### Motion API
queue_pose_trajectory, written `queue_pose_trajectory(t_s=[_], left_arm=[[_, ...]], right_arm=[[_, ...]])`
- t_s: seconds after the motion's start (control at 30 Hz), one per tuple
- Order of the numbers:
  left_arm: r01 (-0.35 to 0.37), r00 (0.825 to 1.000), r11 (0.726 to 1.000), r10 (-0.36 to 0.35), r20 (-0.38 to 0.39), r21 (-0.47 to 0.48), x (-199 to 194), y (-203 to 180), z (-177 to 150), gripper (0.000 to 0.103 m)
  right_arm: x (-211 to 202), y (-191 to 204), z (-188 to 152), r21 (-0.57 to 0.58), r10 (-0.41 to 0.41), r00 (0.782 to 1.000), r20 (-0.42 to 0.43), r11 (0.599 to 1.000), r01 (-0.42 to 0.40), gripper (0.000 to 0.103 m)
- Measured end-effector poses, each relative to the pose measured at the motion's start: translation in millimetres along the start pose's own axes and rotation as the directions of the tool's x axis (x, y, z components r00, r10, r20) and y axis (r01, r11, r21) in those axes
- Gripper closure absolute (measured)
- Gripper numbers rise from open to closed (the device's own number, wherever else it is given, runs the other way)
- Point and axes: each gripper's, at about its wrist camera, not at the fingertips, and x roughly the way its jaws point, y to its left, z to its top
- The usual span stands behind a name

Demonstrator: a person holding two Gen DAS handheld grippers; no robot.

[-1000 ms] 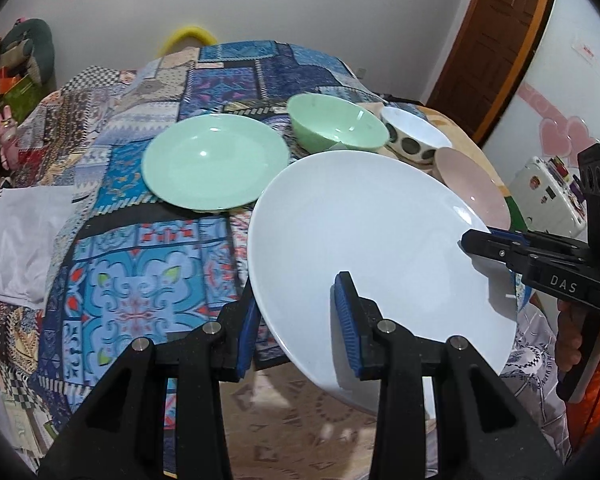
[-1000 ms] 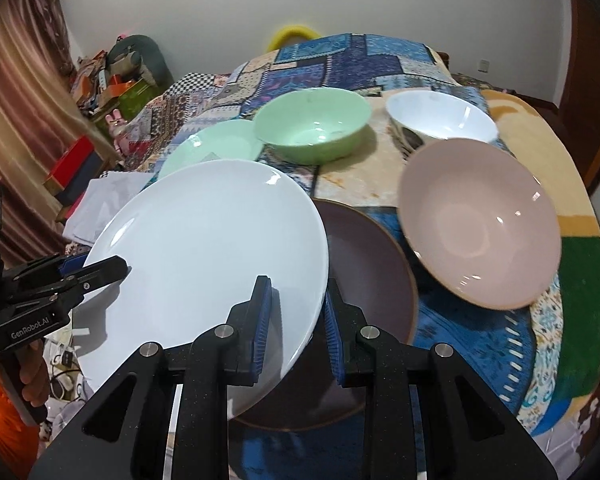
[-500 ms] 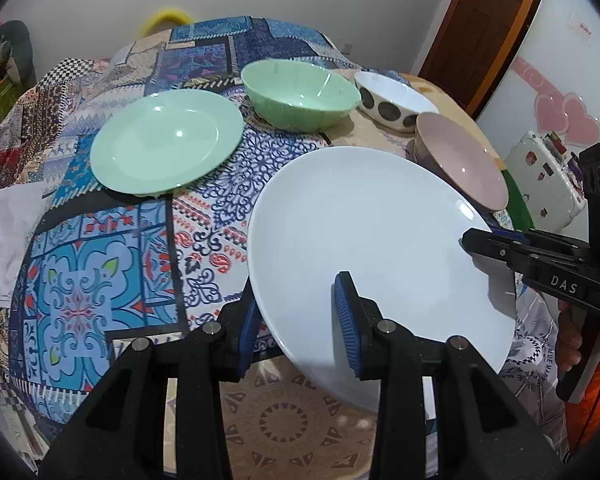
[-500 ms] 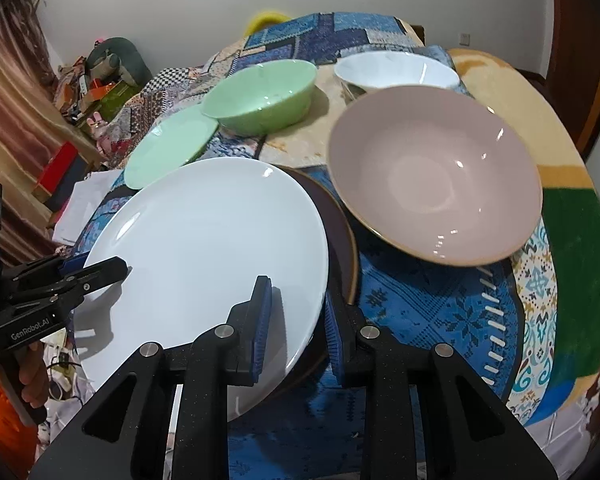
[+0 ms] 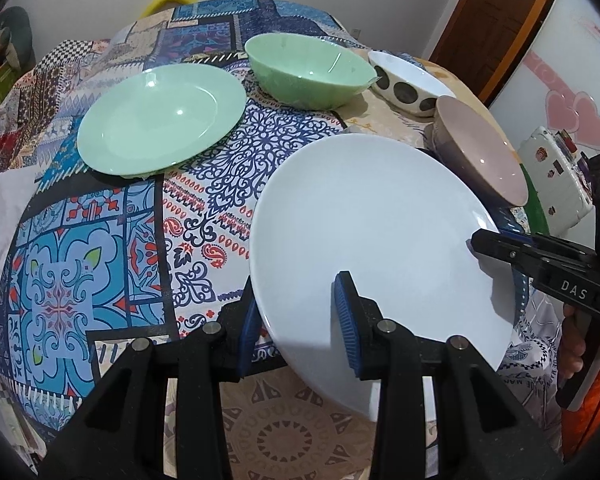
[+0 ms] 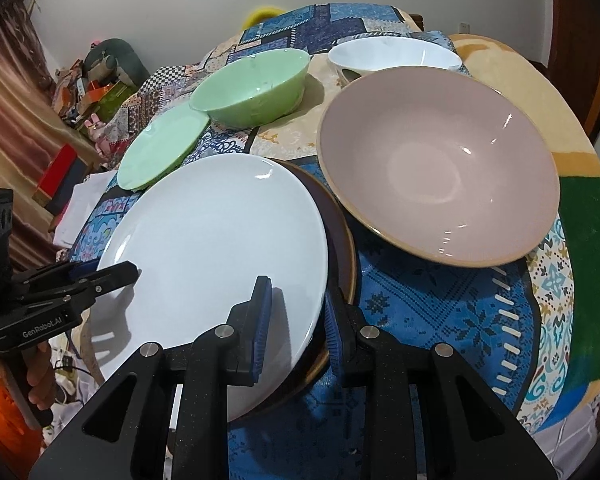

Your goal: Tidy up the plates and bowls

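White plate [image 5: 372, 216] lowered (over brown plate [image 6: 342, 248]).

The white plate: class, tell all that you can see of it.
The white plate is large, round, plain and glossy, ceramic by its look. It is tilted above a dark brown plate, beside the pink bowl. The left gripper clamps one rim, the right gripper the opposite rim. Whether it touches the brown plate is unclear.

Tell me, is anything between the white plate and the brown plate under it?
Nothing visible is. The white plate, held at its rim by both the left gripper and the right gripper, hangs just over the brown plate. The brown plate's visible part is bare; the pink bowl sits beside it.
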Motion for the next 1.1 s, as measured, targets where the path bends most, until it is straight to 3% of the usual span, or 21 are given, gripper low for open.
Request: queue_pose_trajectory(t_s=[0.77, 1.1], left_arm=[[-0.023, 1.0, 0.999, 0.023, -0.013, 0.024, 12, -4, 3, 0.067], [-0.048, 0.997, 0.998, 0.046, 0.056, 0.031, -12, 0, 1, 0.063]], right_arm=[[-6, -2, 7, -0.017, -0.019, 1.0, -0.004, 1.0, 0.019, 0.078], [-16, -3, 11, -0.022, -0.045, 0.999, 0.017, 0.999, 0.045, 0.077]])
